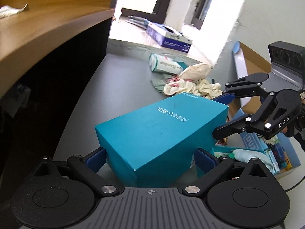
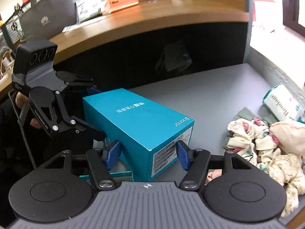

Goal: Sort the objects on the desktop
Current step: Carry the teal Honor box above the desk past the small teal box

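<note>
A teal phone box [image 1: 152,133] stands on the grey desk [image 1: 118,87], and it also shows in the right wrist view [image 2: 139,126]. My left gripper [image 1: 150,158] is open, its blue pads either side of the box's near end. My right gripper [image 2: 148,152] is open around the opposite end, the one with the barcode label. In the left wrist view the right gripper [image 1: 221,114] straddles the box's far end. In the right wrist view the left gripper [image 2: 95,112] straddles the far end. I cannot tell whether any pad touches the box.
A heap of floral cloths [image 2: 266,143] and a white tissue pack [image 2: 282,103] lie on the desk to the right. A wooden shelf [image 2: 152,17] overhangs the back. A blue bin [image 1: 266,156] with small items and a cardboard box [image 1: 253,66] stand beyond the desk.
</note>
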